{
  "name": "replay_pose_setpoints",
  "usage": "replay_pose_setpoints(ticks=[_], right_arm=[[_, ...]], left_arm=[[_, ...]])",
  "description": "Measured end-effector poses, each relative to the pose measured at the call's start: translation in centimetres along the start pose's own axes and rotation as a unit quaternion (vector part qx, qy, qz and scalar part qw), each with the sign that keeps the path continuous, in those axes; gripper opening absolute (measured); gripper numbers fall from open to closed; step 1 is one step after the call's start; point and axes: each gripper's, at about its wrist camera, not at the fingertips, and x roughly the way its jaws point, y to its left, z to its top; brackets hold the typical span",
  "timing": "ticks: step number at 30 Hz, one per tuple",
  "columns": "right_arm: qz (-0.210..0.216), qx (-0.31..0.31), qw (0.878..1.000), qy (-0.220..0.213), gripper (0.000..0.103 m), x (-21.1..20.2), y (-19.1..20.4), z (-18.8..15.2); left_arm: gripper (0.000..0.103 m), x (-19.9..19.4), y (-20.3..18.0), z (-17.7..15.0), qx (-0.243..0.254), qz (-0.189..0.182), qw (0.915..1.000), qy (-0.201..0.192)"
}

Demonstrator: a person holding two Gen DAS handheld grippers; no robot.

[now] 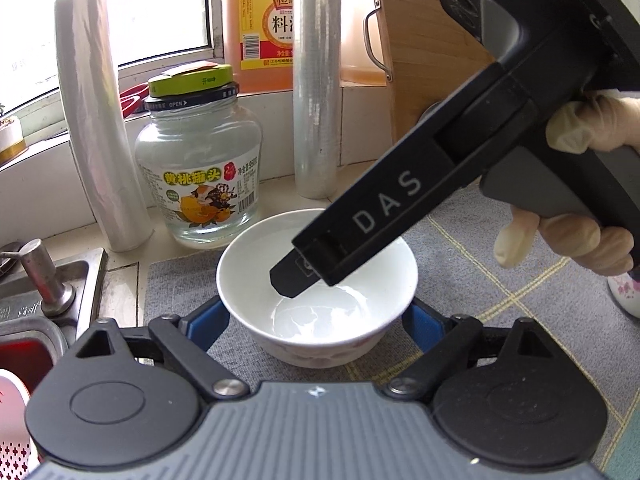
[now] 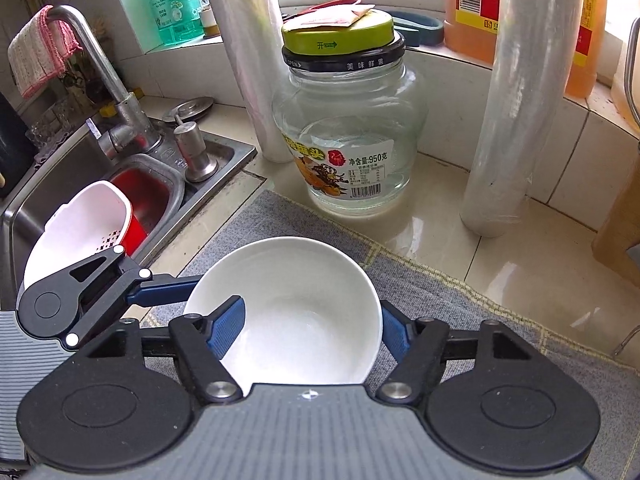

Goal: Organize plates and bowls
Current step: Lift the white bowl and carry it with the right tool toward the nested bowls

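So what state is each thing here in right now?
white bowl: upright on the mat, empty.
left tongs: closed on the bowl's outside.
right tongs: open, one finger inside the bowl, one outside.
glass jar: upright, lid on.
pink cloth: draped over the faucet.

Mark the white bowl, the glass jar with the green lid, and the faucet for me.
white bowl [image 2: 304,312]: right wrist view, on its inner wall.
glass jar [image 2: 344,120]: right wrist view, on the clear body above the label.
faucet [image 2: 100,60]: right wrist view, on the sloping metal spout.

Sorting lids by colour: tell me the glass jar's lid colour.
Yellow-green lid over a black ring, clearest in the right wrist view.
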Motion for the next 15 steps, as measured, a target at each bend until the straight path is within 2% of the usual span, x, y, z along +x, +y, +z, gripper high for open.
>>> replay_pose_setpoints(ticks=[15], right_arm=[[0.013, 0.015, 1.000, 0.002, 0.069, 0.45, -0.71, 0.49]], left_arm=[[0.092, 0.14, 0.23, -0.07, 0.000, -0.005, 1.0000, 0.001]])
